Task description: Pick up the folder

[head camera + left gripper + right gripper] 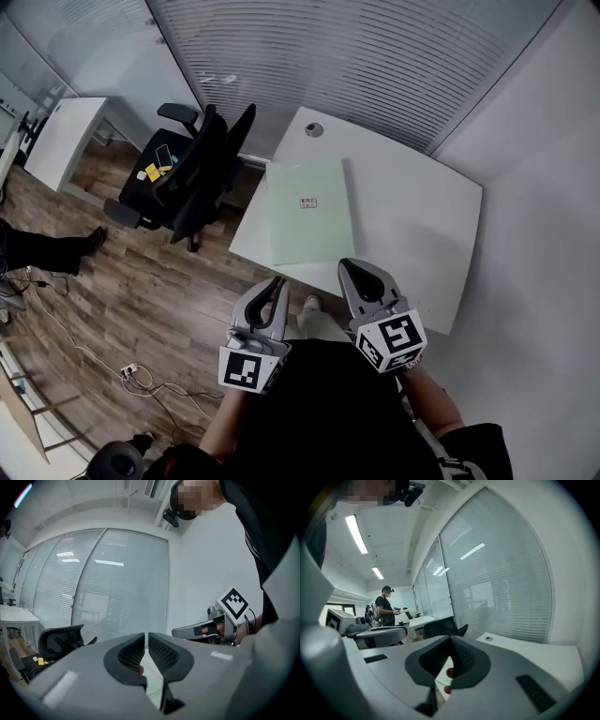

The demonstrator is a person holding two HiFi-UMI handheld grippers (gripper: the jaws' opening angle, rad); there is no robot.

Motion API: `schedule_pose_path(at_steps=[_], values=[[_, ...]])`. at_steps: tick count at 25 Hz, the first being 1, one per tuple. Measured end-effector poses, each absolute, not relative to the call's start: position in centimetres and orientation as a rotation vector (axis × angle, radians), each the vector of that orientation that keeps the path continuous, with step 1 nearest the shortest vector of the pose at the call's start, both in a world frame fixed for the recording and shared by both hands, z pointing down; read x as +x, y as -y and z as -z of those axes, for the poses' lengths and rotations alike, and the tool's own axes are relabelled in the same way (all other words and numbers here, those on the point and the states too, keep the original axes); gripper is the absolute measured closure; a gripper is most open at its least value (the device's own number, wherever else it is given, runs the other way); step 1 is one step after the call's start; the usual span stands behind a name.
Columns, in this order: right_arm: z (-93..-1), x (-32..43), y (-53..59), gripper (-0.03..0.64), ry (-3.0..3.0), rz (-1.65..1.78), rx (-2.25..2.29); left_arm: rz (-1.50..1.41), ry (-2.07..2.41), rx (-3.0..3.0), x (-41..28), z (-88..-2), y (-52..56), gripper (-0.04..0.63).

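A pale green folder (pixel 309 211) with a small red label lies flat on the white table (pixel 412 225), near its left edge. My left gripper (pixel 276 283) hovers over the floor just short of the table's near edge, below the folder's near left corner. My right gripper (pixel 346 267) sits at the near edge, its tip just past the folder's near right corner. Both are shut with nothing between the jaws. The left gripper view shows its jaws (pixel 146 641) pressed together, with the right gripper (pixel 206 630) alongside. In the right gripper view the jaws (pixel 451 645) are likewise together.
A black office chair (pixel 197 173) carrying small yellow items stands left of the table. Another white desk (pixel 61 141) is at the far left. Cables and a power strip (pixel 131 373) lie on the wooden floor. A glass wall with blinds (pixel 356 56) runs behind the table. A person (pixel 386 605) stands far off.
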State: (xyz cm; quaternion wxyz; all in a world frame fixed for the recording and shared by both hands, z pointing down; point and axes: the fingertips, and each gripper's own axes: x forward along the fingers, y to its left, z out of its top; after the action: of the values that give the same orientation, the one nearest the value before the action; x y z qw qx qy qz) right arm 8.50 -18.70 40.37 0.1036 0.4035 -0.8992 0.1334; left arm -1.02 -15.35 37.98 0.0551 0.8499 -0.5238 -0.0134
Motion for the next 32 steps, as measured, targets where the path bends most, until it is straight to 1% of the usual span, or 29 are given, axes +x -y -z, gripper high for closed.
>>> schedule_pose_path(at_steps=[4,9,17,18,19,20,26,32], values=[[-42.9,8.7,22.1,0.617,2.604,-0.334,1.175,0.029,1.614,2.498,-1.2,-40.0,16.3,0.589],[-47.8,8.6,26.5,0.617,2.543,-0.355,1.144,-0.001,1.625,2.48,-0.8,-40.8,17.4,0.591],[-58.9,11.3,31.2,0.614,2.37,-0.616,1.174,-0.056,1.582,2.462,0.5,-42.5,19.0,0.591],[-59.7,11.7,31.5,0.598,2.356,-0.638,1.175,-0.053,1.585,2.469,0.6,-42.4,19.2,0.591],[-60.4,11.9,31.9,0.516,2.341,-0.661,1.173,-0.053,1.589,2.468,0.6,-42.5,19.3,0.591],[-61.1,12.1,32.2,0.469,2.324,-0.685,1.171,-0.055,1.593,2.463,0.6,-42.7,19.4,0.591],[-65.5,12.8,33.2,0.397,2.231,-0.742,1.15,-0.082,1.581,2.435,0.6,-43.8,19.9,0.591],[-68.5,12.4,33.5,0.379,2.176,-0.802,1.134,-0.141,1.551,2.411,0.5,-45.8,20.1,0.591]])
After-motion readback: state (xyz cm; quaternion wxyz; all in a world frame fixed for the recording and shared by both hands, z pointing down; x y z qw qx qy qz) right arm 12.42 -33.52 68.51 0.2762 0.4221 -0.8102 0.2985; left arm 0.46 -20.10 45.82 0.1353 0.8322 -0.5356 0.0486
